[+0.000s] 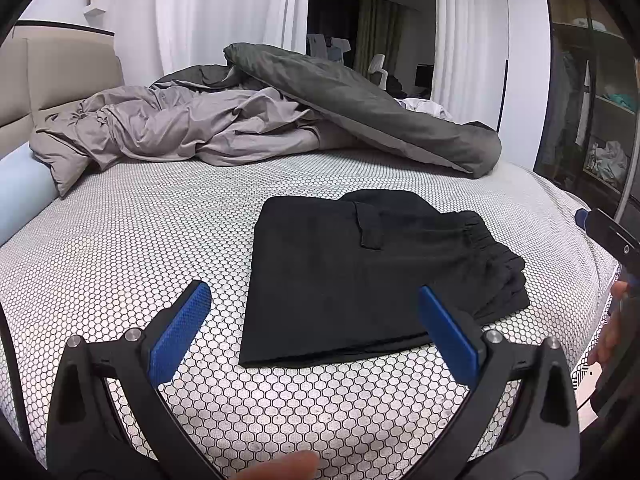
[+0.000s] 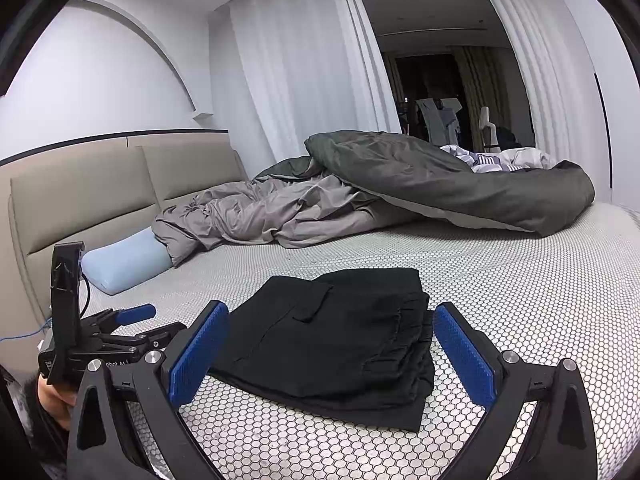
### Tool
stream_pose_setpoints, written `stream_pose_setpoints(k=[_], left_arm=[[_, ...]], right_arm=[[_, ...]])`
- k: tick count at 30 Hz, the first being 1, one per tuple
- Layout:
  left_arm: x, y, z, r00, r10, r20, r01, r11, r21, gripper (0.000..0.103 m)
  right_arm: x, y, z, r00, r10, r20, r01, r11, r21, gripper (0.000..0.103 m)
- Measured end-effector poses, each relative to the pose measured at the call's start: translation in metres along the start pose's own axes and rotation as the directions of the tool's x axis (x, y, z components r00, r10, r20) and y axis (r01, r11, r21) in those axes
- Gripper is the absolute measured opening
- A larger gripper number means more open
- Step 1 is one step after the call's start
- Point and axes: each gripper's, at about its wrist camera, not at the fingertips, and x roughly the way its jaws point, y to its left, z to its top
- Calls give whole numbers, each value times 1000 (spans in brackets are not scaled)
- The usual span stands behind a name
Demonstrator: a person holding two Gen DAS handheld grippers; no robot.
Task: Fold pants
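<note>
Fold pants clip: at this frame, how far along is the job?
Looks done: the black pants lie on the bed as a compact stacked rectangle, waistband at one end. In hand: nothing; the left gripper and right gripper are both open and off the cloth. Left: apparently nothing but pulling back.

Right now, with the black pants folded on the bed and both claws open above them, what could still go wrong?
1. The folded pants lie close to the near edge of the bed; a nudge from either open claw, left or right, could push them off.
2. The elastic waistband layers are stacked loosely, so gripping only the top layer may undo the fold.
3. The crumpled duvet lies behind, so pushing the pants back could bunch them against it.
</note>
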Motion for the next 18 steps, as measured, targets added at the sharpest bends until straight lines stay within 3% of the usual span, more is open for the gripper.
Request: stream_pose_setpoints(k=[18], left_arm=[[0,-1,0,1000,2,1,-2,1000,2,102]], right_arm=[[3,2,-2,1000,8,-13,-8,1000,-9,103]])
